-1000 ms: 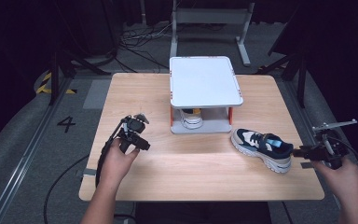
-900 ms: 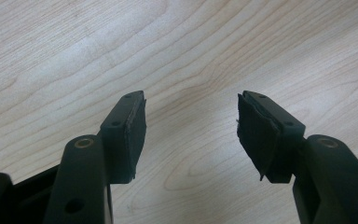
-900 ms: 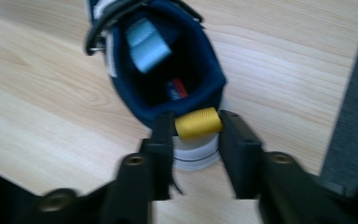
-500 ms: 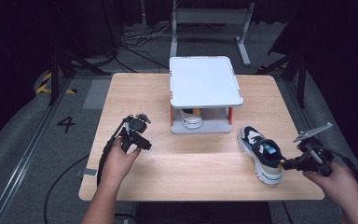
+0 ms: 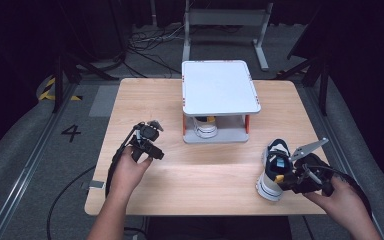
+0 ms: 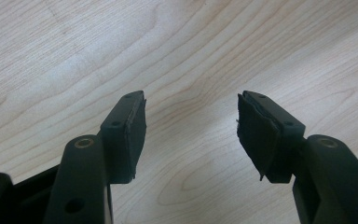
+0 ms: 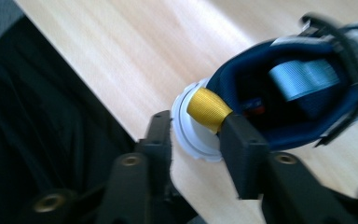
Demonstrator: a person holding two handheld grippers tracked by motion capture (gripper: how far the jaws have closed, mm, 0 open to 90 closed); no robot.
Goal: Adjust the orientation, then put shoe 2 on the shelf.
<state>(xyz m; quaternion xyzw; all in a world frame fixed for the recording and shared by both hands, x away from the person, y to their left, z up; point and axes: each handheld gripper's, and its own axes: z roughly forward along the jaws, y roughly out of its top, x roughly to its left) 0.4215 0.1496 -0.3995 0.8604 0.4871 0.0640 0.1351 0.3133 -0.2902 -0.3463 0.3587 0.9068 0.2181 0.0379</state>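
The right hand-held gripper [image 5: 286, 179] sits at the near right corner of the wooden counter [image 5: 215, 175], its jaws set on either side of the heel of a navy and white sneaker [image 5: 274, 167]. In the right gripper view one jaw reaches inside the shoe's collar and the other stands outside the white heel, with the yellow heel tab [image 7: 208, 109] between them; the jaws have just been opening, and a sliver of gap shows beside the outer one, so I cannot tell whether the pads press on the heel. The sneaker stands on its sole close to the counter's near edge, heel toward the person and toe pointing toward the far side. Well apart on the near left, the left hand-held gripper [image 5: 152, 137] rests low over bare wood, jaws spread wide with nothing between them, as the left gripper view [image 6: 191, 128] shows. Between the two hands, toward the middle of the far half, stands a small two-level white shelf [image 5: 220, 90] with orange posts; its top is bare, and on its lower level sits a second white shoe [image 5: 206, 127] with a yellow detail. The shelf lies beyond and to the left of the sneaker's toe, not touching it. A floor mark reading 4 [image 5: 71, 132] lies left of the counter.
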